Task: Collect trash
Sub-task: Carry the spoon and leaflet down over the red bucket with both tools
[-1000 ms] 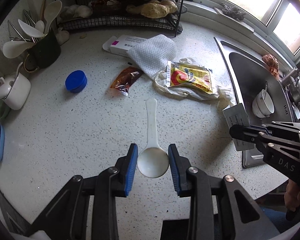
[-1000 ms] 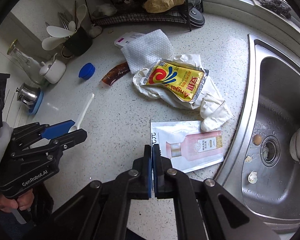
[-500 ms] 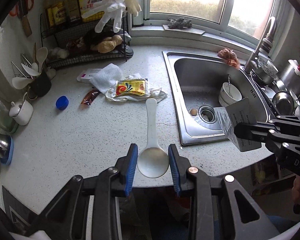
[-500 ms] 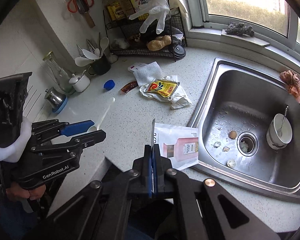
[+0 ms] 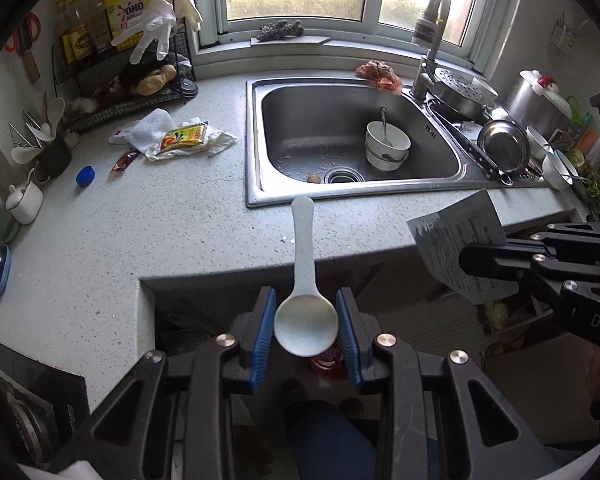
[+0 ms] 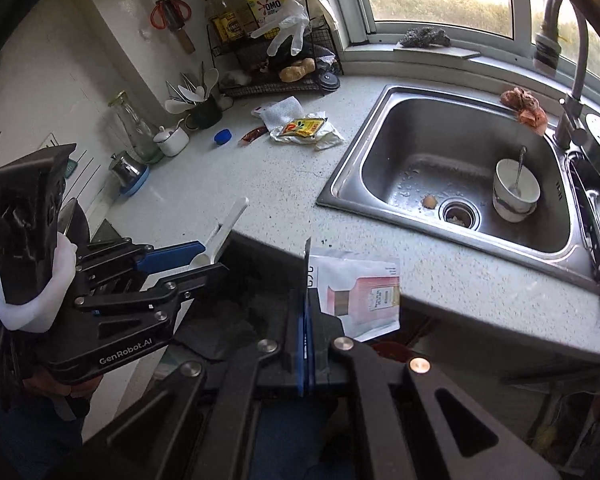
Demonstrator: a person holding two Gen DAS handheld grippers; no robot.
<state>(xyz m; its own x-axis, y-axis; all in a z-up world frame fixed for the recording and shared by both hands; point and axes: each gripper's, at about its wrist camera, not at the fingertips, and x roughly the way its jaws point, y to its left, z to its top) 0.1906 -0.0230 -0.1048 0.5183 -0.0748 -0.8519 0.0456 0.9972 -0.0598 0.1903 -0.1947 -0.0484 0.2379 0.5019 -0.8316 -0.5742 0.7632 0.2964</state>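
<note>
White plastic spoon (image 5: pixel 305 322) sat bowl-first, clamped between the left gripper (image 5: pixel 305 326) pads, handle pointing far, while the right gripper (image 6: pixel 305 312) pinched the sachet (image 6: pixel 358 294) fully closed.

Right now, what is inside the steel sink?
In the sink: stacked white bowls with a metal spoon standing in the top one, an eggshell beside the drain, and scattered crumbs. The bowls hide the bottom beneath them.

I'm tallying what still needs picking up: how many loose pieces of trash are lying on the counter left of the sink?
4, clustered near the wire rack: white wipe, yellow sachet on its crumpled white wrapper, brown sauce packet, blue bottle cap. More may hide beneath the wipe.
</note>
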